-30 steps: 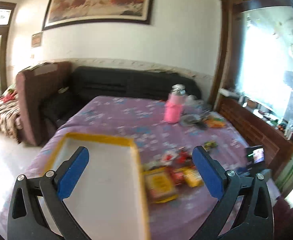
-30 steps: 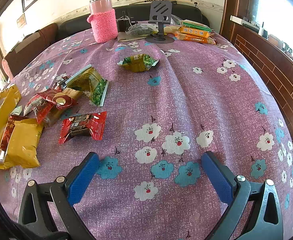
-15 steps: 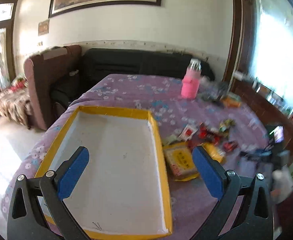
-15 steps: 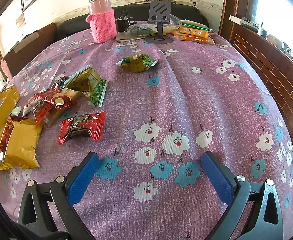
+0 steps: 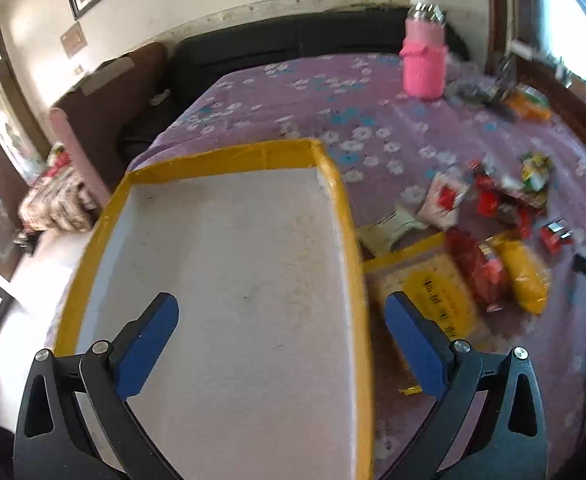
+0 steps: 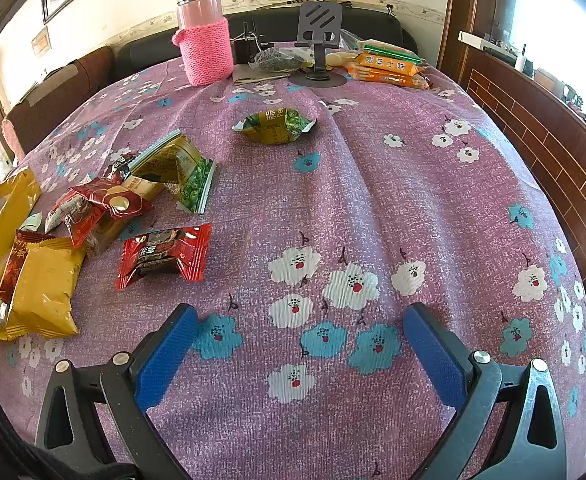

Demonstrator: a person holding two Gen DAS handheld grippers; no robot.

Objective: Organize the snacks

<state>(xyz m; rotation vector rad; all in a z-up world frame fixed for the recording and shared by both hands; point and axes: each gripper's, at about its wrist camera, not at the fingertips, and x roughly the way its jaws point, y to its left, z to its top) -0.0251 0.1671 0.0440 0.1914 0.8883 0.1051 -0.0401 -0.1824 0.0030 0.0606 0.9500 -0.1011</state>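
Note:
A white tray with a yellow rim (image 5: 345,216) lies on the purple flowered tablecloth, with nothing in it. My left gripper (image 5: 281,316) is open above the tray's right rim. Several snack packets lie right of the tray: a large yellow packet (image 5: 437,296), a yellow bag (image 5: 525,280) and red wrappers (image 5: 473,264). My right gripper (image 6: 301,328) is open and holds nothing, low over the cloth. In the right wrist view a red packet (image 6: 165,254) lies ahead to the left, with a yellow bag (image 6: 43,288), green packets (image 6: 185,172) and a lone green packet (image 6: 275,124) farther off.
A pink-sleeved flask (image 6: 205,40) stands at the table's far side, with a phone stand (image 6: 319,36) and orange biscuit packs (image 6: 389,68) beside it. A dark sofa (image 5: 277,52) lies beyond the table. A wooden sill (image 6: 553,128) runs along the right.
My left gripper has tipped downward and moved closer over the tray, which now fills more of its view. The right gripper has barely moved.

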